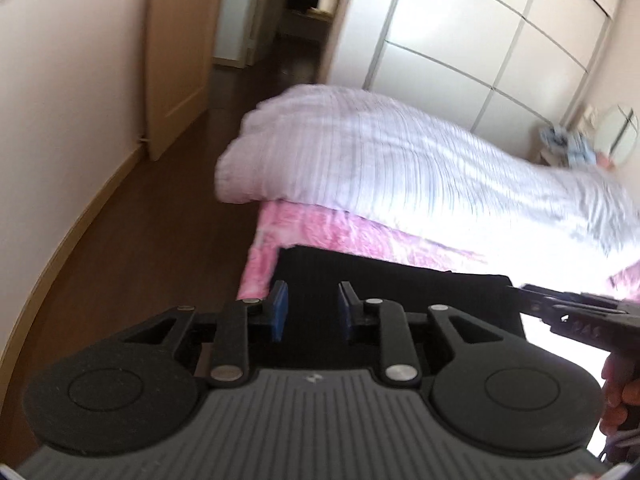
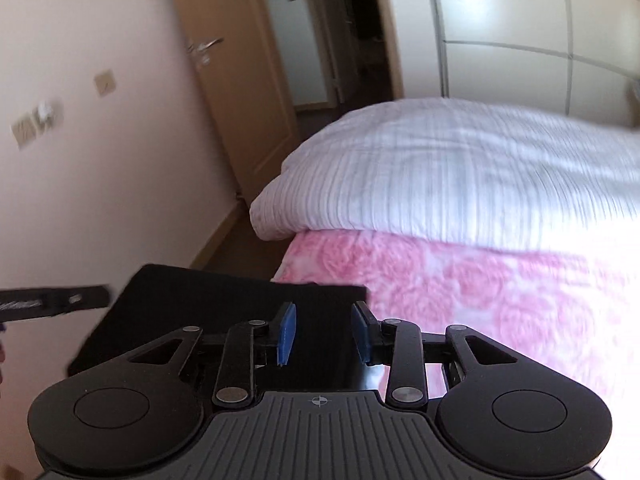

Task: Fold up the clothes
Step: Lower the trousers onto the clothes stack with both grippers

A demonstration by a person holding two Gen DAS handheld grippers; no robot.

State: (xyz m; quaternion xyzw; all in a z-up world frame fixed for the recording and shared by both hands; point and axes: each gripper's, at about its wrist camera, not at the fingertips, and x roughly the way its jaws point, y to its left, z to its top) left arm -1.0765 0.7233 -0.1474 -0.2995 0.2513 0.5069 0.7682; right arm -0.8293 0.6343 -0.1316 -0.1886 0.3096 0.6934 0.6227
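A black garment [image 1: 400, 288] lies flat as a neat rectangle at the near edge of the bed, on the pink floral blanket [image 1: 344, 236]. My left gripper [image 1: 312, 310] hovers over it with its blue pads apart and nothing between them. In the right wrist view the same black garment [image 2: 208, 300] lies under my right gripper [image 2: 323, 334], whose blue pads are also apart and empty. The right gripper shows at the right edge of the left wrist view [image 1: 568, 312]; the left gripper shows at the left edge of the right wrist view [image 2: 52, 300].
A white striped duvet [image 1: 400, 160] is bunched on the far part of the bed. Brown floor [image 1: 160, 240] runs left of the bed to a wooden door [image 1: 176, 60]. White wardrobe doors [image 1: 480, 40] stand behind. A nightstand with a round mirror [image 1: 616, 136] is at far right.
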